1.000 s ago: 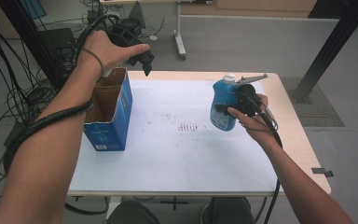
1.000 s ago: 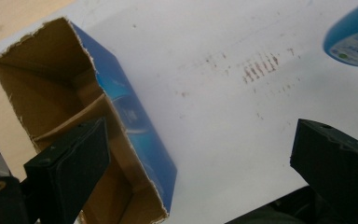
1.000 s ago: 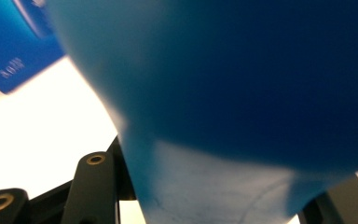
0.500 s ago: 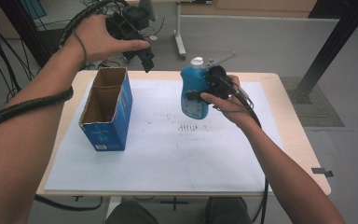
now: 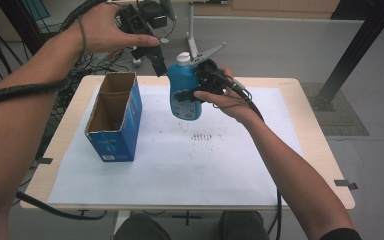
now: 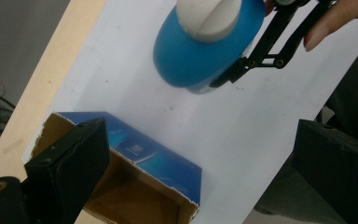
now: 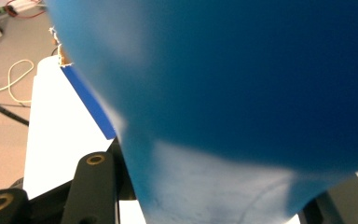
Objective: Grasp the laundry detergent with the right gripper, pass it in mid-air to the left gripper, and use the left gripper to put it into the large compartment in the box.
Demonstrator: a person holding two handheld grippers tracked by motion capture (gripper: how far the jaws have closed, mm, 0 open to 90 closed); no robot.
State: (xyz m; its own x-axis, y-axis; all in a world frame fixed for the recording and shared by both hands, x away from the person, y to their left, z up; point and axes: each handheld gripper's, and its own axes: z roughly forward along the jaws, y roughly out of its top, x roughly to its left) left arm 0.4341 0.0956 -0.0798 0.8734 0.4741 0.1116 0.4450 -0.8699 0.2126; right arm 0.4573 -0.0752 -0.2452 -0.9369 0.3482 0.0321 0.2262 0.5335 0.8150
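Right hand-held gripper (image 5: 192,90) clamps the blue plastic bottle with white cap (image 5: 182,87) above the bench (image 5: 300,150); left hand-held gripper (image 5: 156,57) hangs open, empty, near the open blue cardboard box (image 5: 115,120).

Blue bottle held in the air above the table, open box at left.

At centre top of the frame, the right gripper (image 5: 187,92) clamps a blue bottle (image 5: 182,92) with a white cap, upright and clear of the white sheet (image 5: 190,165). The left gripper (image 5: 155,57) hangs at upper left, above the open blue cardboard box (image 5: 115,117) standing on the sheet's left part, just left of the bottle.
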